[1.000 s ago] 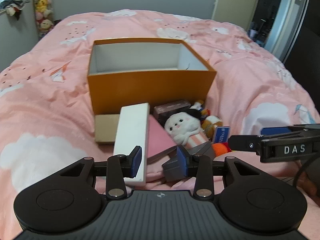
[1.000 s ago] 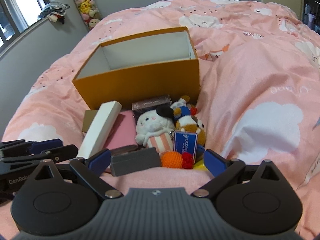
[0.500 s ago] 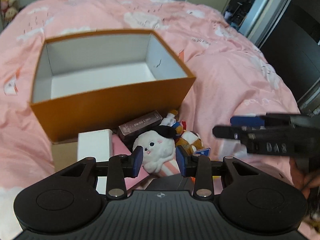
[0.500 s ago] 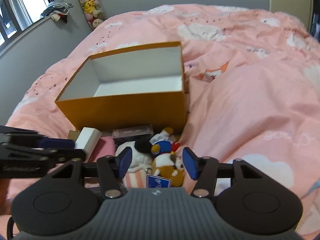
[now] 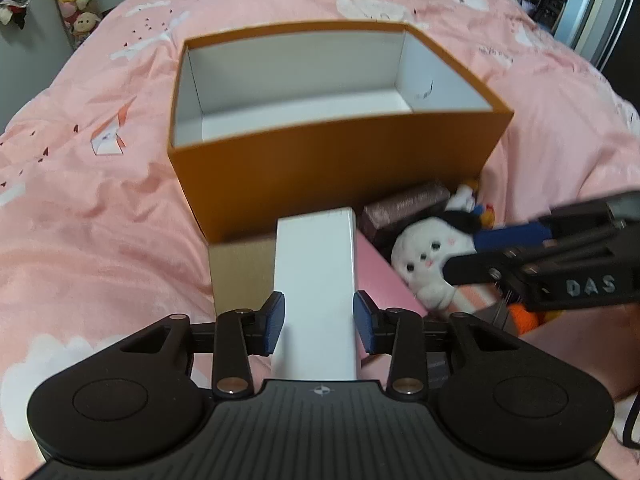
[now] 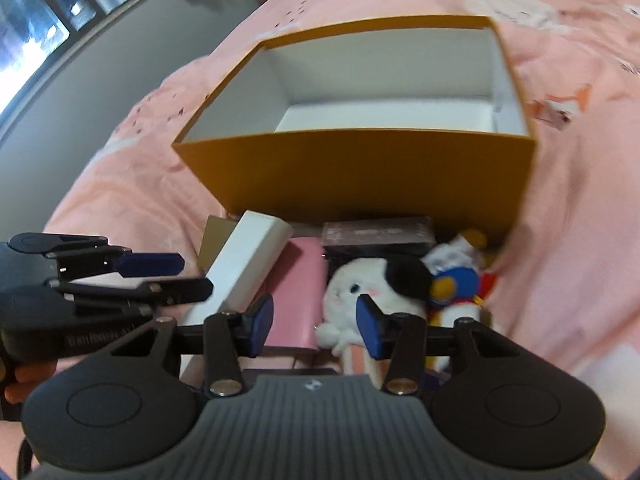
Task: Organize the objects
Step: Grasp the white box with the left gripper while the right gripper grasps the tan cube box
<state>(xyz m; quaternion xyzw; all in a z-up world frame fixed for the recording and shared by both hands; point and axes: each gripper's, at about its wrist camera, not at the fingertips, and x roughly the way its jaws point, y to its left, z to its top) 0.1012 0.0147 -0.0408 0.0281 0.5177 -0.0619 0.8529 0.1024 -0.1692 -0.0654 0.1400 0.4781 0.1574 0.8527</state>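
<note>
With the left tool (image 5: 319,328) opening astride the long white cardboard box (image 5: 316,280), pads apparently not yet gripping, centre it before squeezing, while the right tool (image 6: 316,326), closing, has only the white plush doll's (image 6: 360,292) edge between its jaws.

We read "DAS" in raised pale letters on the side of the right gripper (image 5: 496,256), which reaches in from the right of the left gripper's fingers (image 5: 273,322). The dark box (image 5: 404,206) beyond those fingers carries print too blurred for us to make out, and so does the left gripper's (image 6: 168,276) side lettering.
</note>
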